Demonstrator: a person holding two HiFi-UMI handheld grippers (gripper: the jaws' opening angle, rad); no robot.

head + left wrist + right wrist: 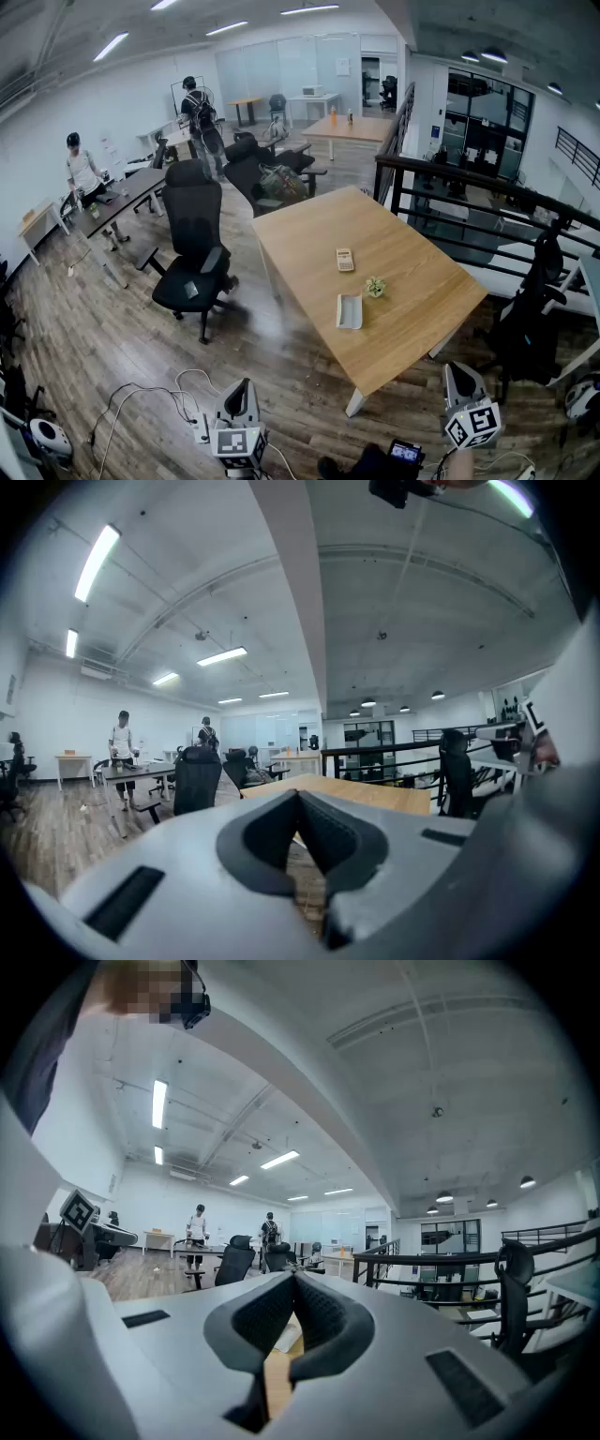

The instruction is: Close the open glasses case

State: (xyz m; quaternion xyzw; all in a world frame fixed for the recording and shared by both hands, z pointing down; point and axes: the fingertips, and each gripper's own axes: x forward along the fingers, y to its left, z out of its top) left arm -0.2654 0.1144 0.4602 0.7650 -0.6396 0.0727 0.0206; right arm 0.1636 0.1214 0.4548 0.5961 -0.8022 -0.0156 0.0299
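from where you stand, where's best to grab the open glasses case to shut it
Probably a long edge of the glasses case, coming from its left. It lies open on the table, lengthwise away from you, with the small plant close on its right. Lid versus base is too small to tell.

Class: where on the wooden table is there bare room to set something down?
Bare: the table's far end beyond the calculator, the right corner past the plant, the near corner below the glasses case. Crowded: the middle, where those three lie close.

White glasses case (pixel 349 311), lid open, lying flat on wooden table (pixel 300 234), 5 o'clock from head-view centre.
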